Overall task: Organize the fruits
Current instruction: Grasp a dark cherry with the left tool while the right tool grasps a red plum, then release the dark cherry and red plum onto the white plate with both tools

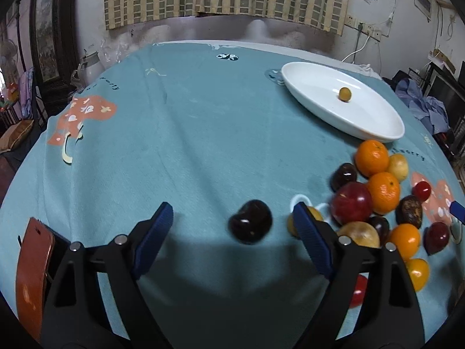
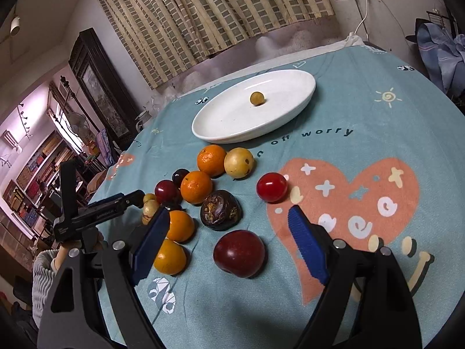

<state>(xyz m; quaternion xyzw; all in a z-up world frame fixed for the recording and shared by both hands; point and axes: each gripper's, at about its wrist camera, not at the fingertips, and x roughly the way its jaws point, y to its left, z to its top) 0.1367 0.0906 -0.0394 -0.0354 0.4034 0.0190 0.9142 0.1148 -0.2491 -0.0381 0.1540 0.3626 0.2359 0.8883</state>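
Observation:
A white oval plate (image 1: 375,116) (image 2: 229,122) holds one small yellow-brown fruit (image 1: 344,94) (image 2: 257,98). A pile of fruits lies in front of it: oranges (image 1: 372,158) (image 2: 211,160), dark plums, red ones and yellow ones. My left gripper (image 1: 232,221) is open; a blurred dark plum (image 1: 250,221) sits between its blue fingers, untouched. My right gripper (image 2: 229,226) is open above a dark red plum (image 2: 239,253), which lies between its fingers. The left gripper also shows at the left of the right wrist view (image 2: 116,203).
The table wears a teal printed cloth (image 1: 189,145). A wrinkled dark fruit (image 2: 221,210) and a red tomato (image 2: 272,187) lie by the right gripper. A brown strap (image 1: 32,270) hangs at the left. Clothes (image 1: 424,107) and furniture stand beyond the table edge.

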